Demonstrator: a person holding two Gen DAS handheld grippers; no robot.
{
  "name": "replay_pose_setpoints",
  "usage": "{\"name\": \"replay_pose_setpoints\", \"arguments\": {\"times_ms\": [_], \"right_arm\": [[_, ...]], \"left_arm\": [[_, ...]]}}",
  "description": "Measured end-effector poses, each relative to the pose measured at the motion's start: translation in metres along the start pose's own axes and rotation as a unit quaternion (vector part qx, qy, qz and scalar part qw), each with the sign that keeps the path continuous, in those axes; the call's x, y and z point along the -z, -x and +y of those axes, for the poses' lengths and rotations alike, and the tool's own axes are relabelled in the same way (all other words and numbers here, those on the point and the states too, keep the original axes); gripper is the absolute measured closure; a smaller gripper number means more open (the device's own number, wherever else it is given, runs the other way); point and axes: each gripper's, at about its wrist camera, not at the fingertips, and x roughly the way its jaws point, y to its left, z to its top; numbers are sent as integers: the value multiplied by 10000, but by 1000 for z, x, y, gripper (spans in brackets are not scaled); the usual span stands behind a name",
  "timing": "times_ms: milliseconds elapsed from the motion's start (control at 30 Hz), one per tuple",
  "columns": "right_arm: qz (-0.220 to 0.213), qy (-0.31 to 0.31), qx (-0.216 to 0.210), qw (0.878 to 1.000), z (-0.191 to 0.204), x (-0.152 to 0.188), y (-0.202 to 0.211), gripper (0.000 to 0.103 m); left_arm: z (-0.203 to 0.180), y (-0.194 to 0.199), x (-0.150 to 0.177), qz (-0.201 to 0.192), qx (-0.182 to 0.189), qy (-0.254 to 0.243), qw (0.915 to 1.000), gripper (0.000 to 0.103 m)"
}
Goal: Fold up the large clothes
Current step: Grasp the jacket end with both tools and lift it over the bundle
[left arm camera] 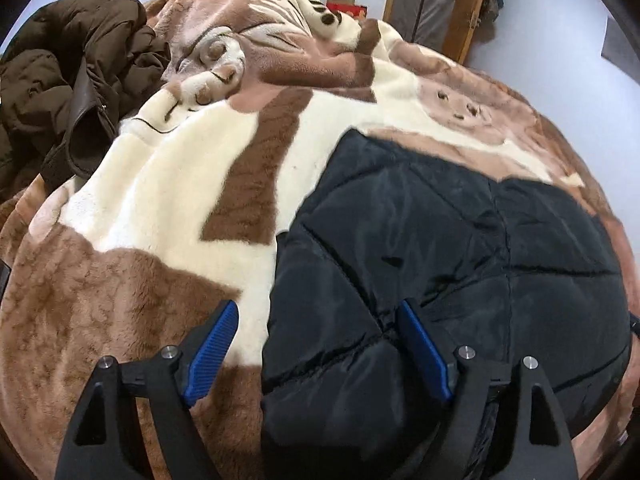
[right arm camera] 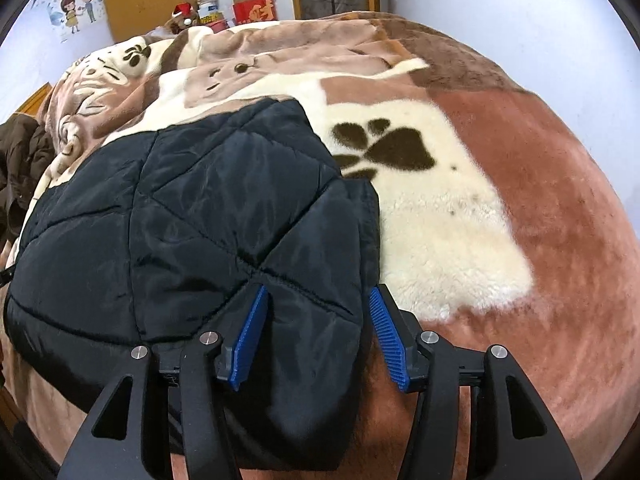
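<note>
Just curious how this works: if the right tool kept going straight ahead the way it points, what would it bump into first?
Most likely the black jacket. The right tool is open, and the jacket's near corner already lies between its fingers, on the blanket. Depth is hard to judge, so contact may already exist.

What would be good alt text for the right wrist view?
An open claw straddles the near edge of a black quilted jacket lying on a brown and cream paw-print blanket. Boxes sit by the far wall.
</note>
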Motion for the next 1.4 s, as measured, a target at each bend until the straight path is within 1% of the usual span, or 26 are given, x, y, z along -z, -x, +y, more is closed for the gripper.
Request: {"name": "replay_pose_setpoints", "arguments": {"times_ms": [67, 133, 233, 267, 400, 533, 667, 800, 867, 967, 1133, 1233, 1267, 1333, 1400], "right_arm": [[15, -65, -79, 9999, -5, -1, -1, 46], [115, -225, -195, 9995, -12, 1, -6, 41], [274, -480, -436, 9975, -22, 4, -16, 39], [302, -528, -466, 9971, -23, 6, -18, 39], [407, -619, -611, 9954, -25, 3, -34, 39], [507, -768, -783, 9927, -31, -8, -50, 37], [585, -943, -997, 9888, -35, -7, -58, 36], [667, -1132, -1239, 9836, -40, 3, -55, 36], [725, -1181, -1403, 9804, -44, 10, -54, 36], [764, -1285, -1574, 9761, -49, 10, -61, 36], [804, -1159, -1590, 9771, -41, -8, -76, 35], [850, -1132, -1638, 9763, -39, -12, -82, 35], [849, -1122, -1654, 9762, -39, -11, -81, 36], [814, -1054, -1693, 9765, -37, -8, -76, 42], [784, -996, -1700, 9773, -36, -7, -75, 43]], "left_arm": [[6, -1, -3, -41, 39, 158, 9999, 20], [13, -6, -1, 33, 141, 284, 9995, 19], [17, -13, 7, 109, 283, 309, 9991, 18], [19, -15, 9, 122, 355, 374, 9986, 17], [24, -32, 10, 262, 554, 613, 9962, 11], [22, -47, 2, 380, 681, 620, 9950, 8], [20, -58, -3, 527, 880, 642, 9926, 8], [28, -59, 9, 582, 1183, 941, 9868, 8], [29, -58, 16, 562, 1272, 997, 9853, 8], [26, -61, 14, 568, 1288, 968, 9853, 8], [14, -72, 1, 683, 1217, 741, 9874, 7], [14, -79, -1, 762, 1280, 785, 9857, 7], [14, -78, 1, 760, 1297, 808, 9853, 7], [14, -76, 5, 768, 1336, 804, 9848, 7], [12, -75, 8, 774, 1355, 804, 9845, 7]]}}
